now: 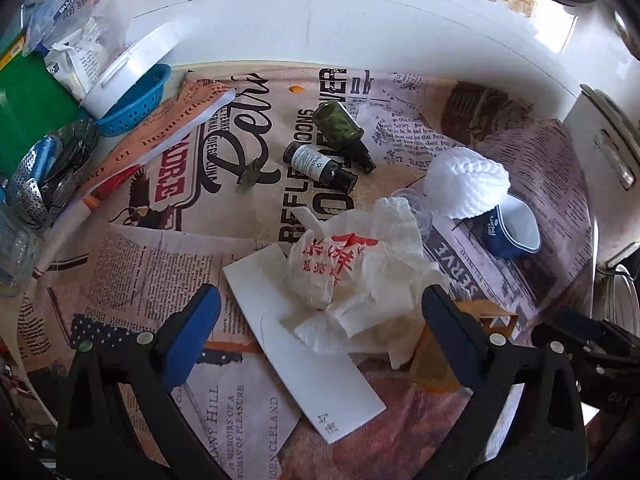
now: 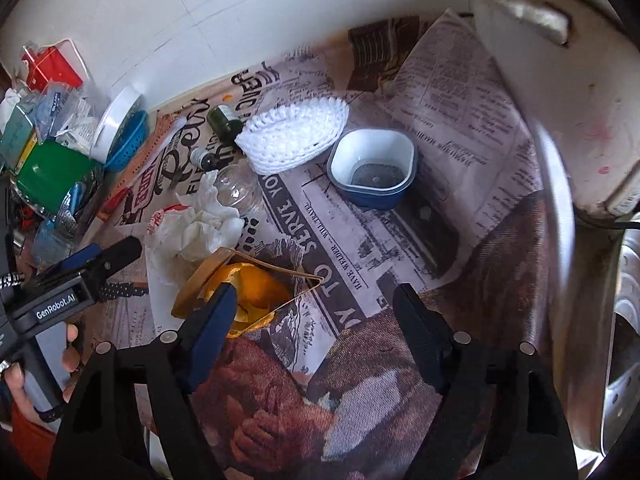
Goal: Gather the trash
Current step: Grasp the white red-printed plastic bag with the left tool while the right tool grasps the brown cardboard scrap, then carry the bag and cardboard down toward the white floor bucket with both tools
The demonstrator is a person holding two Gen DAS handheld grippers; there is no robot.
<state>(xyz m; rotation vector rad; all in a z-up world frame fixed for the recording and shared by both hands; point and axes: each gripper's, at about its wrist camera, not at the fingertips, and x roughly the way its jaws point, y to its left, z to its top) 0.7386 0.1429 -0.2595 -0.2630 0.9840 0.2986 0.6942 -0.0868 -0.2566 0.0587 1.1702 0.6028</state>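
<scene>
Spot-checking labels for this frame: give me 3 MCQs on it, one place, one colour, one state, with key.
1. Where does the crumpled tissue wad lie?
A. in the blue basket
B. on the white card
C. inside the blue cup

2. What colour is the knitted piece beside the blue cup?
A. white
B. green
C. orange

3. How do the left tongs stand?
A. shut on the tissue
B. shut on a bottle
C. open, tissue between the fingers, ungripped

Key: B, the wad overlaps the white card; A, its yarn is white in both views; C, both fingers stand wide apart, clear of the wad.
</scene>
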